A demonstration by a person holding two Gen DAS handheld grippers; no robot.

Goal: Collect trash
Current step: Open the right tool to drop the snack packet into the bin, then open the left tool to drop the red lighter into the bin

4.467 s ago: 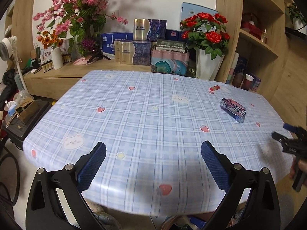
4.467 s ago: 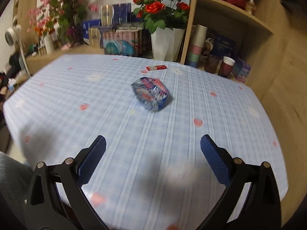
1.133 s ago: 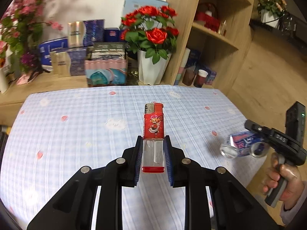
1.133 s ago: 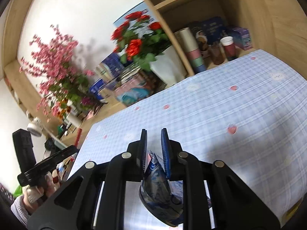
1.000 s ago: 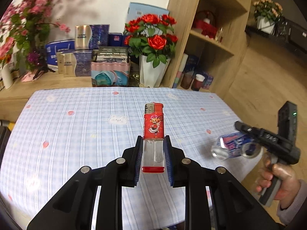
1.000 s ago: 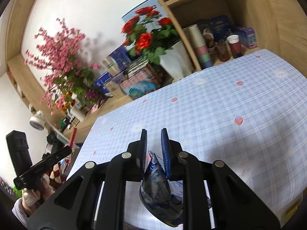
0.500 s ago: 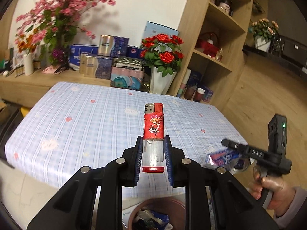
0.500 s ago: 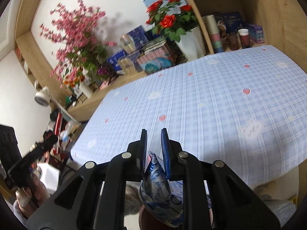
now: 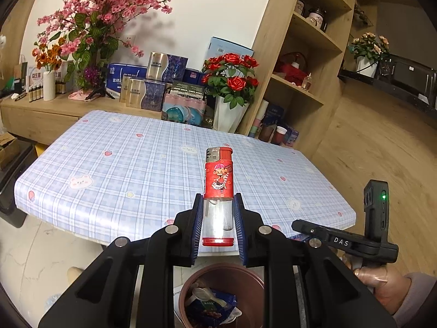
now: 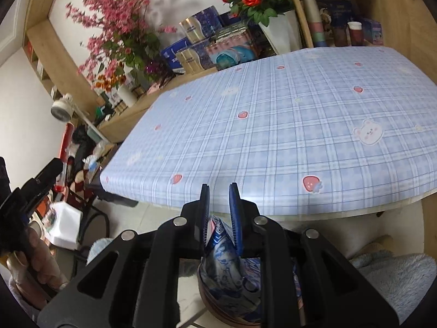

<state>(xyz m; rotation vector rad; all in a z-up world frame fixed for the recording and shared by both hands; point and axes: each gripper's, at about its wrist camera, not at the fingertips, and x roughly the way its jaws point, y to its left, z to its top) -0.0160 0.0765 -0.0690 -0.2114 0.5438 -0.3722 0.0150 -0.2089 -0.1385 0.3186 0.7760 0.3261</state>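
My left tool [image 9: 218, 218] clamps the red plastic lighter [image 9: 218, 191], my right tool [image 10: 219, 218] the crumpled blue foil wrapper [image 10: 222, 259]; released off-centre, either could miss the round brown bin [image 9: 196, 281].

Bin [image 9: 218, 270] rim behind tool arms

The left gripper [image 9: 218, 218] has its jaws clamped on the clear lower body of a red lighter [image 9: 218, 191], which stands upright between the blue pads. Directly below, on the floor, sits a brown bin [image 9: 188, 291] with wrappers inside. Beyond lies the tabletop [image 9: 131, 164] under a blue plaid cloth. At right, a hand [image 9: 382, 287] grips the right gripper's handle [image 9: 374, 232], a green light lit on it; its jaws are hidden.
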